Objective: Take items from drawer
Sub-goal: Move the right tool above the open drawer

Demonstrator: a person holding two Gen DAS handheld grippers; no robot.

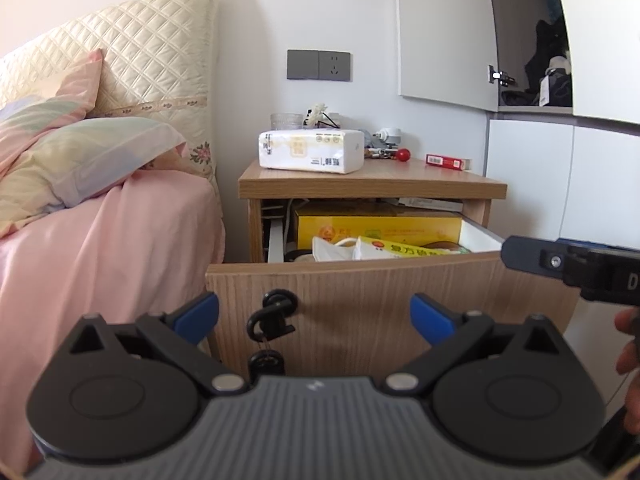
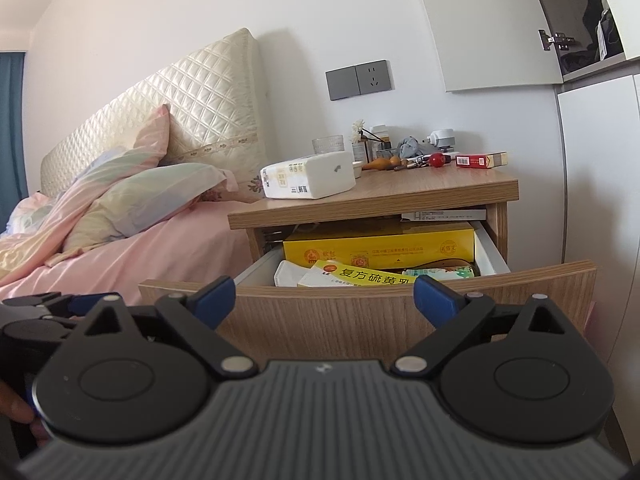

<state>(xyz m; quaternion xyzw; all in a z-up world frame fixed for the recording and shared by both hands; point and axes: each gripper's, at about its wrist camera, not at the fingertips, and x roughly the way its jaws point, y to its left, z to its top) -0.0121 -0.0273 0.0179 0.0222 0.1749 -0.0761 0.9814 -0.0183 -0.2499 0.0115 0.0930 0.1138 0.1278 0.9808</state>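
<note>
A: Where are the things we have to take out?

B: They are in the open drawer [image 2: 360,312] of the bedside counter [image 2: 376,196]. It is pulled out toward us. A yellow box [image 2: 378,246] sits at the back. A yellow medicine packet [image 2: 360,276] lies on top near the front, next to a white mask [image 2: 290,274].

A: Which way is the packet from the hand-held grippers?

B: Ahead and a bit up, just behind the wooden drawer front. Both hand-held grippers are low, in front of that board, so I think they must go up and over the edge.

A: How does the packet lie?

B: Its long side runs left to right, almost along the drawer front.

A: Which one is nearer?

B: I think the right hand-held gripper [image 2: 324,298]. The packet sits between its blue fingers in that view. The left hand-held gripper [image 1: 314,316] seems lower and further left.

A: Are they holding anything?

B: No. Both have their fingers spread wide and hold nothing.

A: Do the two views show different things?

B: Yes. The left view shows a black key ring [image 1: 274,314] hanging on the drawer front. The right view hides that, but looks deeper into the drawer.
</note>
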